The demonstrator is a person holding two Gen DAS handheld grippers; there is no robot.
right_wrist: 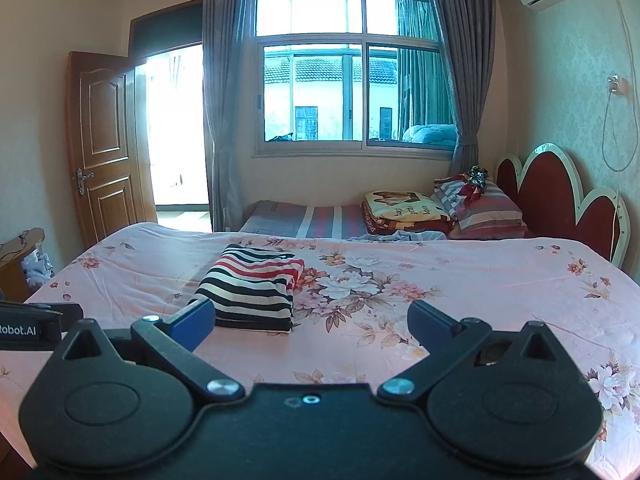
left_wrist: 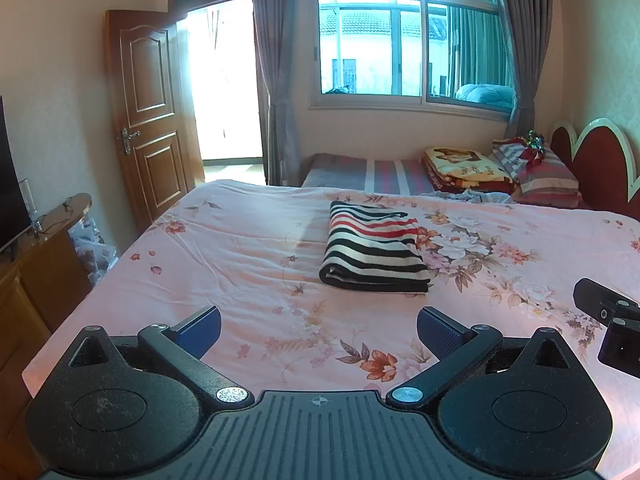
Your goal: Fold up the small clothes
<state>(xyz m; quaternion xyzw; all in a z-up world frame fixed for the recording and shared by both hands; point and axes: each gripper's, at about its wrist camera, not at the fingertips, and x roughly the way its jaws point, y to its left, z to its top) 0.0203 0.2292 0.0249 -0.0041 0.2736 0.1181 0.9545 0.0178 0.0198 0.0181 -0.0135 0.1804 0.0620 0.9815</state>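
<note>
Striped garment folded on the bed, both grippers spread wide and holding nothing.

Ahead of both grippers, a wide bed (left_wrist: 248, 240) under a pink floral cover, taking up most of each view; beyond it a second, narrower bed with a folded blanket (right_wrist: 404, 208) and striped pillows, then a curtained window (right_wrist: 352, 92) and an open wooden door (right_wrist: 102, 140) off to the left. Nearer, lying flat on the cover, a striped garment (left_wrist: 374, 250) folded into a neat thick rectangle, straight ahead of the left gripper (left_wrist: 318, 330) and ahead-left of the right gripper (right_wrist: 312, 320). Neither gripper touching the cloth, jaws wide apart and empty. Judged from the tidy stack and the clear gap to it: fold likely finished, garment left to rest on the flat cover.
</note>
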